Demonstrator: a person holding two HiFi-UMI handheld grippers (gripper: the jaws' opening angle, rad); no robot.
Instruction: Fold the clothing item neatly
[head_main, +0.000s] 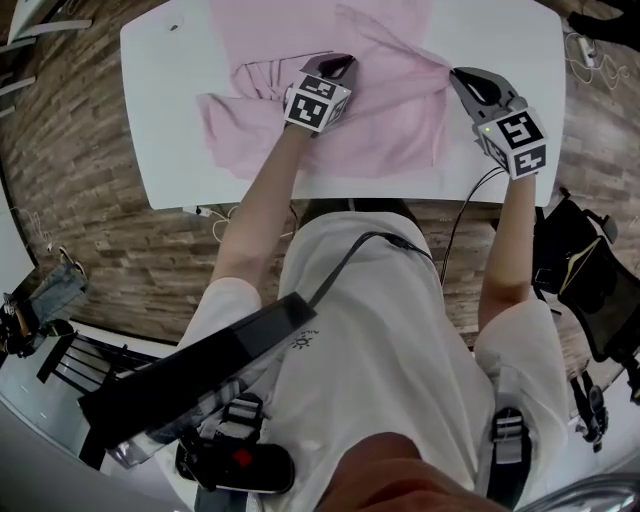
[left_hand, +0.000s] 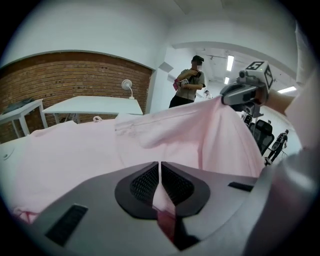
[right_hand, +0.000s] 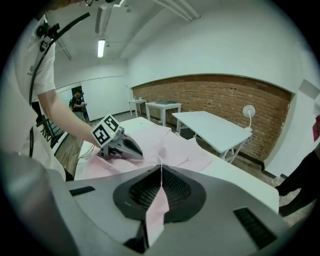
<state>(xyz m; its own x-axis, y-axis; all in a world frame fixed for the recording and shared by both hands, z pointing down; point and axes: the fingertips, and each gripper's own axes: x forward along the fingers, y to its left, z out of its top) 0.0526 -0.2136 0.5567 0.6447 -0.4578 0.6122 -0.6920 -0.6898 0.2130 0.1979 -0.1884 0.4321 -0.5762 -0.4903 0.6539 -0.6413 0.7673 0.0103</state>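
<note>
A pale pink shirt (head_main: 380, 110) lies spread and partly bunched on the white table (head_main: 180, 90). My left gripper (head_main: 350, 62) is shut on a fold of the pink shirt (left_hand: 75, 155) near its middle; cloth shows pinched between the pads. My right gripper (head_main: 455, 75) is shut on the shirt's right edge and holds it lifted; pink fabric (right_hand: 157, 207) hangs between its jaws. In the left gripper view the right gripper (left_hand: 225, 95) holds up a peak of cloth. In the right gripper view the left gripper (right_hand: 140, 152) rests low on the shirt.
The table's near edge (head_main: 330, 200) runs just in front of the person. Wood floor surrounds it. A black chair (head_main: 590, 280) stands at the right and cables (head_main: 585, 50) lie at the far right. Other white tables (right_hand: 210, 127) and a standing person (left_hand: 190, 85) are in the background.
</note>
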